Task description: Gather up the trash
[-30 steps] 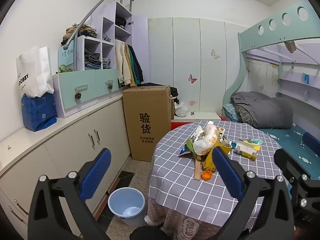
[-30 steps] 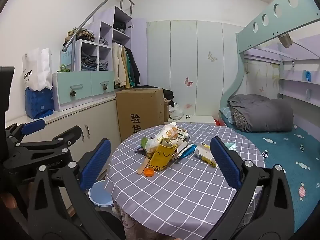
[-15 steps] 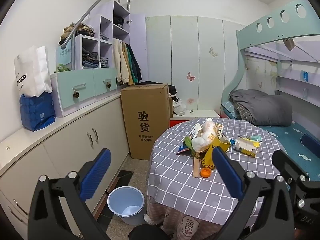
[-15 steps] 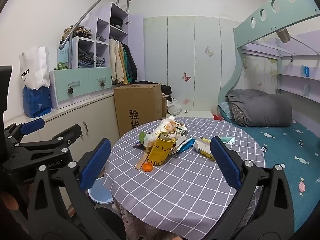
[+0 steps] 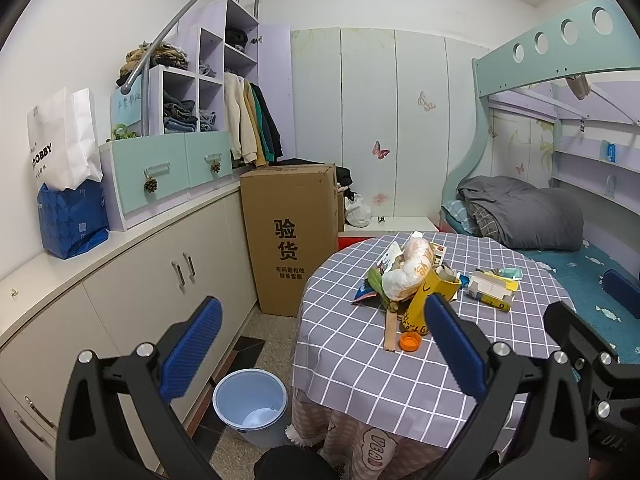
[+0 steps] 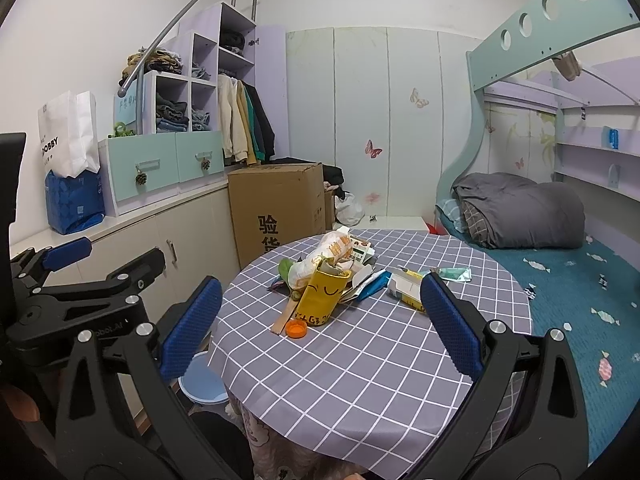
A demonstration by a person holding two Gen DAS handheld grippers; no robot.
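A pile of trash sits on a round table with a grey checked cloth (image 5: pixel 360 364) (image 6: pixel 360 380): a yellow carton (image 5: pixel 424 300) (image 6: pixel 320 300), a crumpled white bag (image 5: pixel 408 272) (image 6: pixel 320 260), an orange cap (image 5: pixel 410 341) (image 6: pixel 297 329), a wooden stick (image 5: pixel 390 326) (image 6: pixel 285 316) and a white box (image 5: pixel 490 290) (image 6: pixel 408 286). A blue bin (image 5: pixel 250 404) (image 6: pixel 202 380) stands on the floor left of the table. My left gripper (image 5: pixel 320 352) is open and empty, short of the table. My right gripper (image 6: pixel 316 332) is open and empty above the table's near part.
A tall cardboard box (image 5: pixel 292 236) stands behind the table. White cabinets (image 5: pixel 120 300) run along the left wall. A bunk bed with a grey duvet (image 5: pixel 524 216) is at the right. The left gripper's body (image 6: pixel 80 300) shows at the left of the right wrist view.
Both grippers have drifted slightly back and left, so the table and trash sit a little further right and lower. Both stay open.
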